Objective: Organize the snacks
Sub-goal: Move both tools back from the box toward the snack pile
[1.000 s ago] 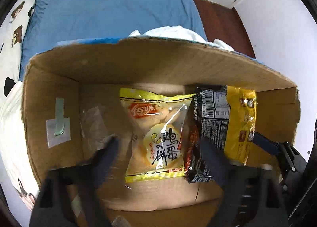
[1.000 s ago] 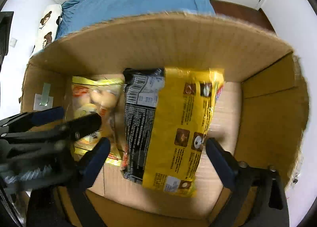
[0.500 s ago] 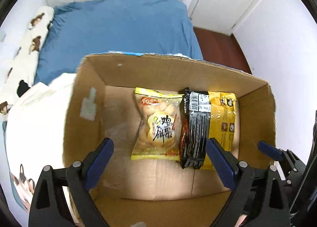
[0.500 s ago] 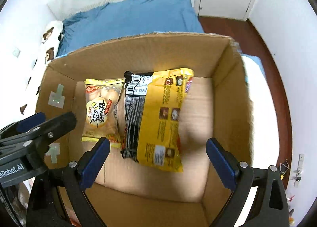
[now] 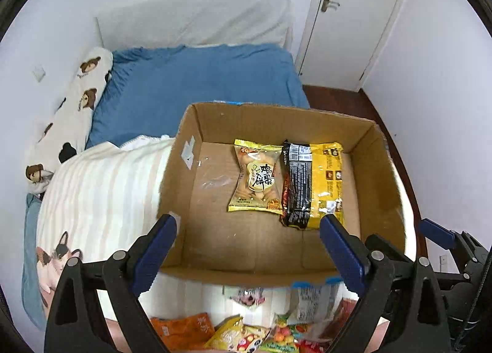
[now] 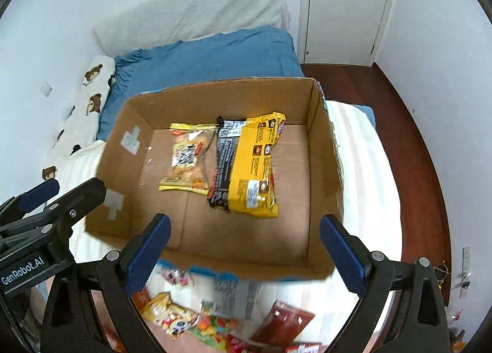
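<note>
Nearest, loose snack packets [image 6: 215,319] are seen on the striped blanket [image 5: 101,199]. Above them, the left gripper [image 5: 249,248] and right gripper [image 6: 246,245] are held wide apart, empty. Beyond, in the cardboard box [image 5: 270,122], a yellow biscuit packet [image 5: 256,180] is laid touching a black-and-yellow noodle packet [image 5: 313,183].

One cardboard box [image 5: 373,165] holds two snack packets: one yellow [image 5: 256,180], one black-and-yellow [image 5: 313,186].
</note>
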The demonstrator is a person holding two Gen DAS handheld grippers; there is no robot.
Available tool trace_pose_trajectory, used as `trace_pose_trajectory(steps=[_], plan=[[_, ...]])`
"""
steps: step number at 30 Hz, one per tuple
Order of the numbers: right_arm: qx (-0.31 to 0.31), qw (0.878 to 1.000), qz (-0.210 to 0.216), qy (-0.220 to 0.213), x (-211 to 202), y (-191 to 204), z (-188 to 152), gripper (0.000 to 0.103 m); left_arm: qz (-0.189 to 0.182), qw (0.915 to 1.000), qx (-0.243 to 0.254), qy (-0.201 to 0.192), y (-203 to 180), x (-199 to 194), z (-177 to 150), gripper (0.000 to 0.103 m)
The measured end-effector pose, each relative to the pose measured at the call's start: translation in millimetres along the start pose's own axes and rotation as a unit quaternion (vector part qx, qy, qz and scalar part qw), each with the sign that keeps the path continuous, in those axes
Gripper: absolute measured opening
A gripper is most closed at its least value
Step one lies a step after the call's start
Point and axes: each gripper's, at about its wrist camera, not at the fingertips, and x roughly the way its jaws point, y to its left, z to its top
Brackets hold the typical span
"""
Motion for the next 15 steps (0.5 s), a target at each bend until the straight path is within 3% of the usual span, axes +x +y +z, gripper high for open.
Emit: trace_pose_trajectory(steps=[9,15], plan=[[0.022,1.000,0.020,-0.004,-47.9,10.5,-57.7,0.099,-0.002,0.9998,0.013,-0.016,12.7,-56.1,-42.7,0.095],[0.071,0.995,0.046,0.056,-23.9,-3.3,-124.4,0.099,0.009,0.9994,0.004,0.034,38.6,-39.9,-103.0,0.095]])
